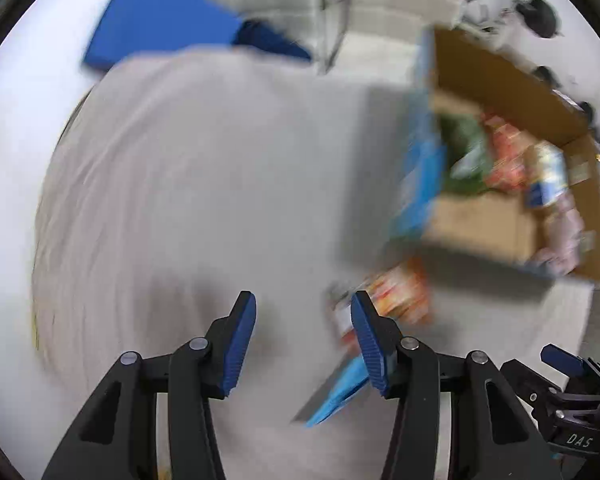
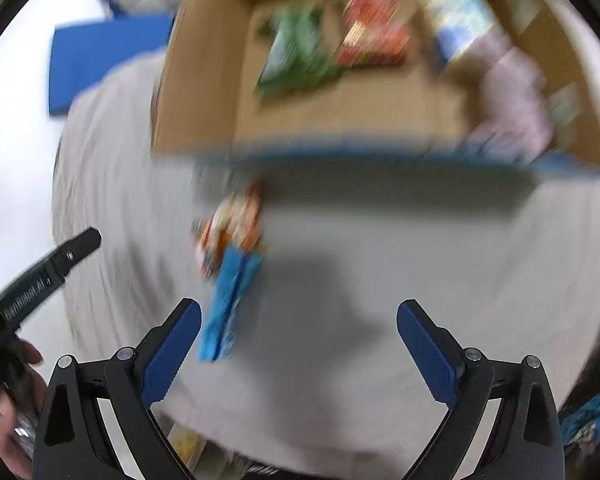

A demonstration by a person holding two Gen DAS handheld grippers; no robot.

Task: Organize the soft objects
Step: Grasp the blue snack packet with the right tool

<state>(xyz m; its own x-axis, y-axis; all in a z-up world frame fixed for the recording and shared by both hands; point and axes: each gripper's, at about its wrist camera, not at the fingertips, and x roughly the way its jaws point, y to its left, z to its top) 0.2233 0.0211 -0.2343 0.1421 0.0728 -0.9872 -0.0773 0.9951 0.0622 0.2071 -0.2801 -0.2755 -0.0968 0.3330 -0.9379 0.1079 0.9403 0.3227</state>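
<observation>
Both views are motion-blurred. A cardboard box point(image 2: 228, 92) stands on a grey cloth; inside lie a green packet point(image 2: 296, 56), a red-orange packet point(image 2: 374, 30), a blue-white packet point(image 2: 456, 20) and a pale lilac soft thing point(image 2: 512, 92). The box also shows in the left wrist view point(image 1: 516, 80). On the cloth in front of the box lie an orange packet point(image 2: 232, 228) and a blue packet point(image 2: 230, 304), also seen in the left wrist view as orange point(image 1: 400, 292) and blue point(image 1: 340, 392). My left gripper point(image 1: 303, 312) is open and empty, just left of them. My right gripper point(image 2: 299, 320) is wide open and empty, just right of the blue packet.
The grey cloth point(image 1: 204, 184) covers a white table point(image 1: 8, 152). A blue flat pad point(image 1: 156, 28) lies at the far left, also in the right wrist view point(image 2: 100, 60). The left gripper body and the hand holding it point(image 2: 40, 276) sit at the left edge.
</observation>
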